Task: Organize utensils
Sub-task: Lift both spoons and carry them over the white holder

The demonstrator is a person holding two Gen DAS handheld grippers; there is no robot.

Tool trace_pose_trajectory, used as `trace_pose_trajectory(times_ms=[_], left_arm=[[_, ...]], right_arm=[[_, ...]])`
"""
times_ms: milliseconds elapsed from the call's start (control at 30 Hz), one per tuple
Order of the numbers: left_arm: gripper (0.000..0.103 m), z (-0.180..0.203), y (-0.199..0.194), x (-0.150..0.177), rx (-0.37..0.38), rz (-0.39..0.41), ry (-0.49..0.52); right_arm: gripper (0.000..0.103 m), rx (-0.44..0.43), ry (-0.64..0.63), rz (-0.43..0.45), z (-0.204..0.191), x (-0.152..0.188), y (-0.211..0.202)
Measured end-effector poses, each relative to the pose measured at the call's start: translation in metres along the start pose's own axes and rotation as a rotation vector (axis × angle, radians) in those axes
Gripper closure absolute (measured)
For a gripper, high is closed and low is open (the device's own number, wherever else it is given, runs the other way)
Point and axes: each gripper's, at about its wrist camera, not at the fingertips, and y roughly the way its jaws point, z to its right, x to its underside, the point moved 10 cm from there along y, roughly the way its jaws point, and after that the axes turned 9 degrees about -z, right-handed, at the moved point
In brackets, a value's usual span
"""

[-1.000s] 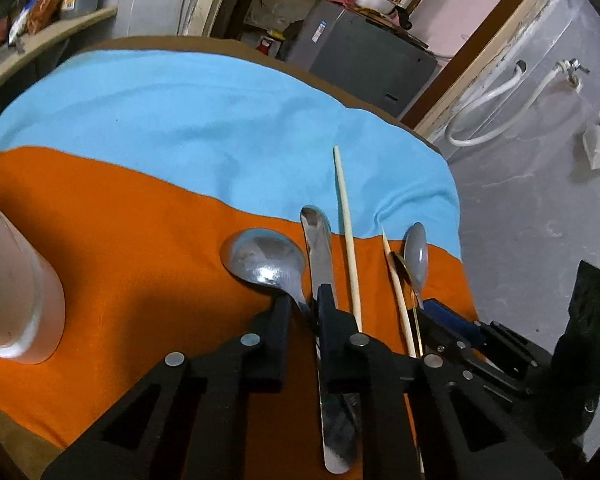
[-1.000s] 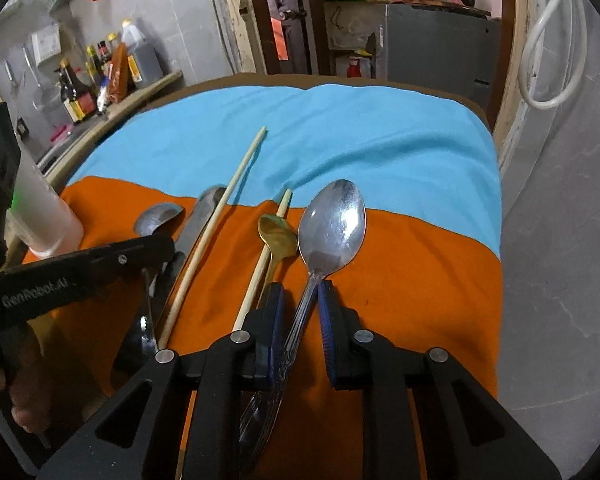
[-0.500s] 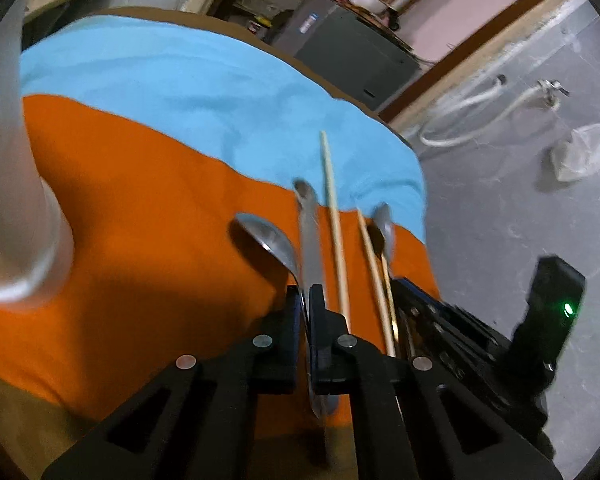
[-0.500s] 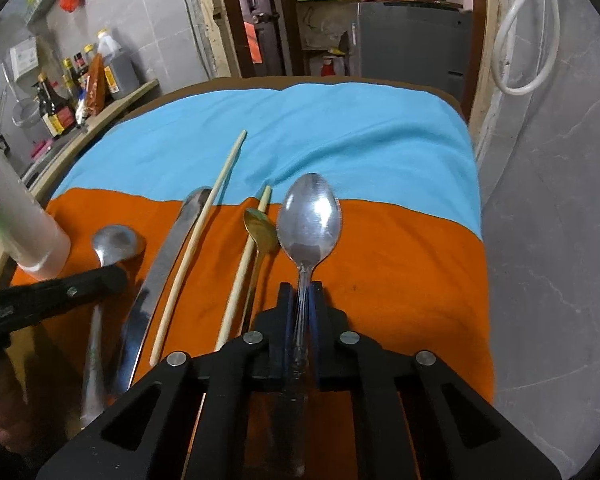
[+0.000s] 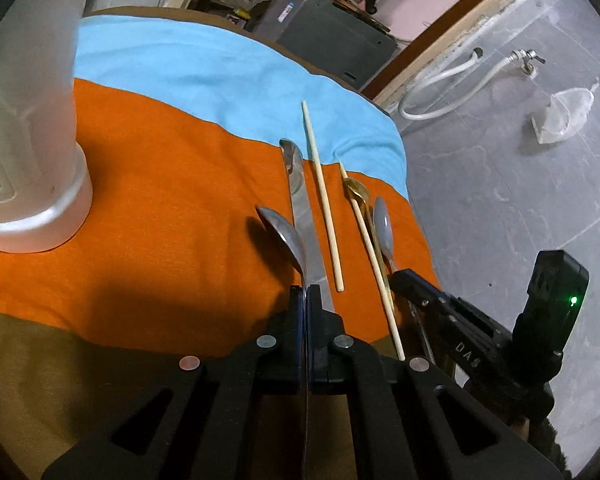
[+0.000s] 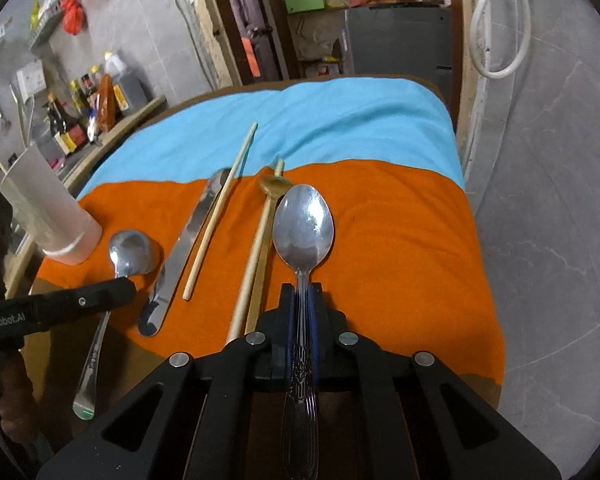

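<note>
In the left wrist view my left gripper (image 5: pixel 305 294) is shut on the handle of a round-bowled steel spoon (image 5: pixel 284 240), held just above the orange cloth (image 5: pixel 160 200). My right gripper (image 6: pixel 302 292) is shut on the patterned handle of a larger steel spoon (image 6: pixel 303 228), its bowl pointing away from me. Between the two spoons a table knife (image 6: pixel 184 248), a long chopstick (image 6: pixel 220 208), a second chopstick (image 6: pixel 256 256) and a small gold spoon (image 6: pixel 274 188) lie on the cloth. A tall white holder cup (image 5: pixel 32 120) stands to the left.
The orange cloth overlaps a blue cloth (image 6: pixel 300 128) on a brown table. Bottles (image 6: pixel 80 112) line a shelf at the far left. The table's right edge drops to a grey tiled floor (image 6: pixel 540 240). A hand (image 6: pixel 8 392) holds the left gripper's grip.
Both grippers have shut on their spoon handles. The left one has drawn back and moved towards the white cup with its spoon; the right one has raised its spoon off the cloth.
</note>
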Motion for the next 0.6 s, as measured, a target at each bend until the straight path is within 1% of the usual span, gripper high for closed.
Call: trace_pose_trajectory(times_ms=[133,267,333,367,400,500,600], left_arm=[[0.103,0.0,-0.002,0.002,-0.001,0.006,0.021],[0.103,0.003,-0.004,0.0,-0.002,0.026,0.04],[0.103,0.006,-0.008,-0.001,-0.012,0.049,0.064],[0.103,0.009,-0.011,-0.002,-0.023,0.07,0.082],[0.103,0.013,-0.017,-0.002,-0.043,0.108,0.116],[0.103,0.028,-0.031,-0.002,-0.05,0.194,0.19],[0.103,0.037,-0.041,-0.003,-0.064,0.25,0.223]], right_arm=[[0.099,-0.008,0.001,0.038,-0.003,-0.003,-0.007],[0.099,-0.039,0.002,0.107,-0.009,-0.006,-0.021],[0.099,-0.055,-0.006,0.147,-0.012,-0.008,-0.029],[0.099,-0.067,-0.014,0.17,-0.015,-0.009,-0.033],[0.099,-0.089,-0.02,0.2,-0.019,-0.011,-0.039],[0.099,-0.142,-0.048,0.29,-0.031,-0.014,-0.055],[0.099,-0.173,-0.069,0.356,-0.042,-0.017,-0.068]])
